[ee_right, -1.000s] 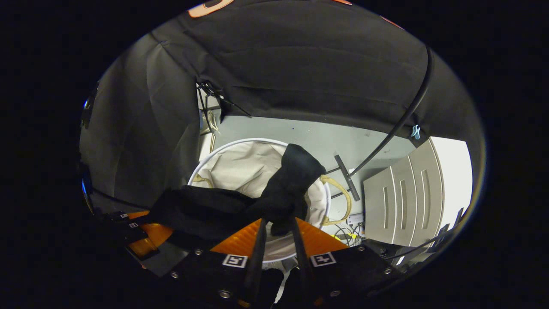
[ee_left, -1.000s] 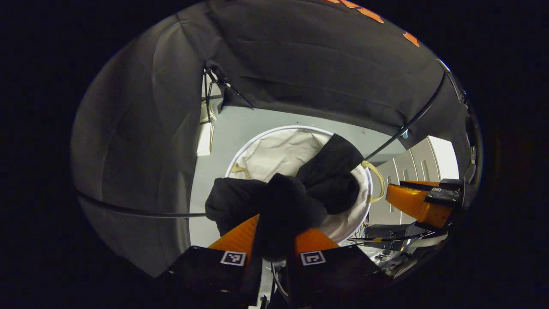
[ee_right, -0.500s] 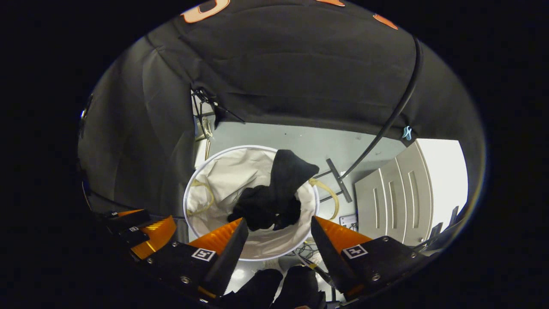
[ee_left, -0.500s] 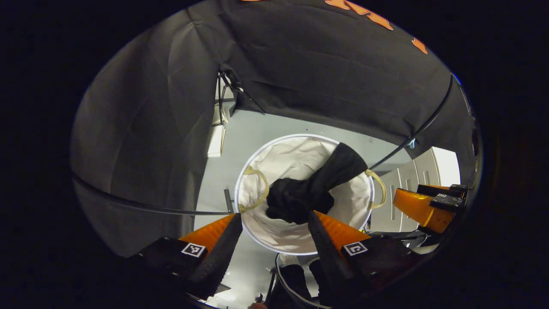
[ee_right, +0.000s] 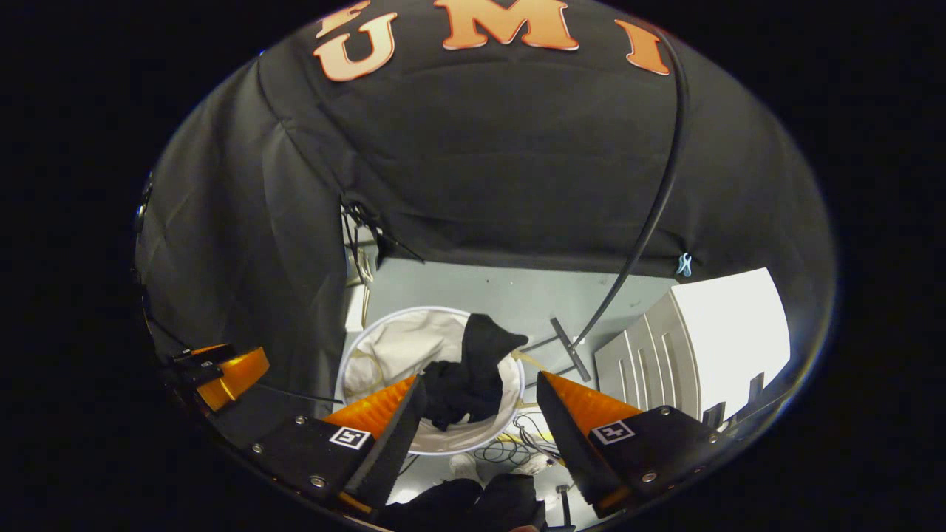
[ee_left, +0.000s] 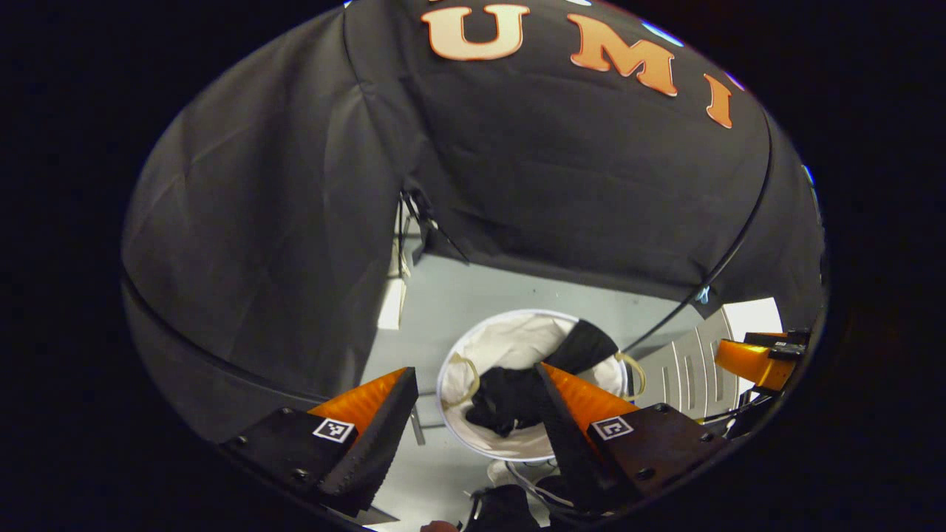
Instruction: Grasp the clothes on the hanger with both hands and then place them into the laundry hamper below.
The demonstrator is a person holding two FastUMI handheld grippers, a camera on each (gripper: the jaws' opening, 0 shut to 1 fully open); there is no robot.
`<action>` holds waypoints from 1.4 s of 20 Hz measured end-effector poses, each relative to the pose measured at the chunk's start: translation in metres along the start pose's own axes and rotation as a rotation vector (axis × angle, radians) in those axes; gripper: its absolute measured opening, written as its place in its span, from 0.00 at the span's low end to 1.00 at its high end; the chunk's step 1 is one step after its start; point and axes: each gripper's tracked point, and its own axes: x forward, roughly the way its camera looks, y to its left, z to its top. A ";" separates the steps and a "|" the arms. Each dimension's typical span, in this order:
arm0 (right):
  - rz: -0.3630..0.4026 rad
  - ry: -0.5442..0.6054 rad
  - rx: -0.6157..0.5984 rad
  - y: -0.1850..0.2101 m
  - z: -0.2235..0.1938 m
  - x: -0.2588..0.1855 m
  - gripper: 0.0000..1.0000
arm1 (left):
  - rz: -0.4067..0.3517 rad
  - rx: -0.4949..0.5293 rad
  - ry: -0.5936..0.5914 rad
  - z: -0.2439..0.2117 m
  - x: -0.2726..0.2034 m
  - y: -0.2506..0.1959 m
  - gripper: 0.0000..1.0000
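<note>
both the left gripper [ee_left: 473,421] and the right gripper [ee_right: 477,425] hang wide open and empty above the laundry hamper [ee_right: 384,347]. the black clothes [ee_right: 465,377] lie inside it, one end draped over the far rim. that overhanging end could likely drag the rest out if snagged.

1 garment [ee_left: 517,395]; 1 hamper [ee_left: 488,347]; 2 tongs [ee_left: 473,421]

1. The black garment [ee_left: 517,395] is lying crumpled inside the laundry hamper [ee_left: 480,347], bunched low against the pale lining.
2. One dark end of it [ee_right: 484,336] is draping up and over the far rim.
3. The round white hamper [ee_right: 392,343] is standing upright and open on the grey floor, a tan loop handle [ee_left: 464,369] hanging at each side.
</note>
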 end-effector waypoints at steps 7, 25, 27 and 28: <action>-0.046 -0.270 0.010 -0.017 0.094 -0.110 0.93 | -0.007 0.013 -0.246 0.102 -0.073 0.027 1.00; -0.099 -0.858 -0.074 0.001 0.225 -0.374 0.92 | -0.019 -0.043 -0.808 0.279 -0.292 0.056 0.99; -0.094 -0.890 -0.069 0.002 0.223 -0.386 1.00 | -0.017 -0.054 -0.842 0.284 -0.303 0.057 0.99; -0.098 -0.902 -0.071 0.000 0.223 -0.391 1.00 | -0.015 -0.055 -0.858 0.288 -0.309 0.059 0.99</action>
